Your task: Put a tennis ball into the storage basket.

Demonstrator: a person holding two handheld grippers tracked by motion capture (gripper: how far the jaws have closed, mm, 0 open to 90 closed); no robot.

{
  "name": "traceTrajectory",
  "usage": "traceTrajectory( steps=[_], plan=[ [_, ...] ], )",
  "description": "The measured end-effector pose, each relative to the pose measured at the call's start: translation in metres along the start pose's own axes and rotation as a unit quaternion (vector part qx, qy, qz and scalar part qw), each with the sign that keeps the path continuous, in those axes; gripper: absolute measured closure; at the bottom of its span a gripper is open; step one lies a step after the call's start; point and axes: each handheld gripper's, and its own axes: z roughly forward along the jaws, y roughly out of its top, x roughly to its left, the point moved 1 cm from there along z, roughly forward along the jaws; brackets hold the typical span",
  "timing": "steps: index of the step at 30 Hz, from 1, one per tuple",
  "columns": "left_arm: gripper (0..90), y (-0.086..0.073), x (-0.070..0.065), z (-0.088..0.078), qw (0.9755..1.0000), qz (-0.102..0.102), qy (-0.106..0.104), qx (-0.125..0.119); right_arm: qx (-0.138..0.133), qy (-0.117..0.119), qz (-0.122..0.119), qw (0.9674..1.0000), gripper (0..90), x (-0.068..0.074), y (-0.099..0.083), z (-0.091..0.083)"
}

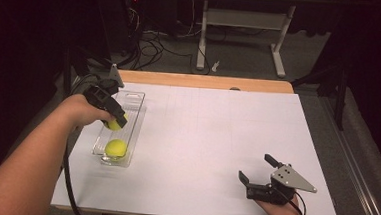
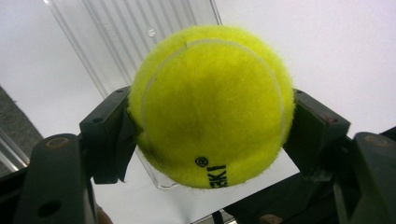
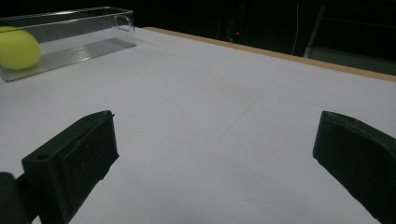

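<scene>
Tennis ball (image 2: 210,105): pinched between the pads of the left gripper (image 1: 113,119) above the clear tray (image 1: 138,100), second ball (image 1: 116,148) below; placing step, next lower and release; right gripper (image 1: 255,172) spread, idle.

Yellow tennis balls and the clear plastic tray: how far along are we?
Done: one yellow tennis ball already lies in the clear plastic tray. In hand: the left gripper is clamped on a second yellow tennis ball just above the tray. Left: whether that ball is going in or coming out cannot be told. The right gripper waits open over the white table.
</scene>
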Motion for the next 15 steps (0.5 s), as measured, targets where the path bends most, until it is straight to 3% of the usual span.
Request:
traceTrajectory(
  steps=[5,15],
  plan=[
    [26.9,0.005,-0.002,-0.004,1.0,-0.001,0.0,-0.005,-0.001,0.001,0.0,1.0,0.5,0.0,0.0,0.0],
    [26.9,0.009,0.007,0.01,0.9999,-0.014,0.005,-0.009,0.0,0.003,-0.002,1.0,0.5,0.001,0.0,0.0]
  ],
)
